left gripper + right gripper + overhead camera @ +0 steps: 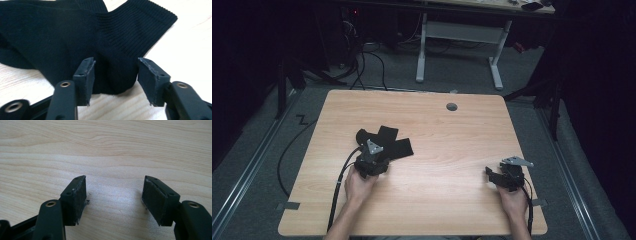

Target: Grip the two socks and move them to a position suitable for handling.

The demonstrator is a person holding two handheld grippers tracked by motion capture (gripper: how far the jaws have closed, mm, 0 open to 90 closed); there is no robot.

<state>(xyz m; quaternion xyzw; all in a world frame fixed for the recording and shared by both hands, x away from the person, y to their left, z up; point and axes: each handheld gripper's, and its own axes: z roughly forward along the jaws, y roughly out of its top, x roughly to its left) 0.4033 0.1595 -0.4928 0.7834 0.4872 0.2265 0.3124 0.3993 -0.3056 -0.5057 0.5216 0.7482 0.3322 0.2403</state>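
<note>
Left tool point(113, 82): jaws apart, straddling the near edge of the black ribbed fabric socks point(75, 37), not yet clamped.
Right tool point(113, 200): apart, empty, idle.
Socks: heaped left-centre on light wooden tabletop point(452, 145).
Progress: grasp pending.

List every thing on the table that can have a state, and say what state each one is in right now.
Black socks: lying flat, overlapping in a loose pile on the table.
Left gripper: open, jaws on either side of a sock's edge, pads not pressing.
Right gripper: open, holds nothing, resting on bare wood.
</note>
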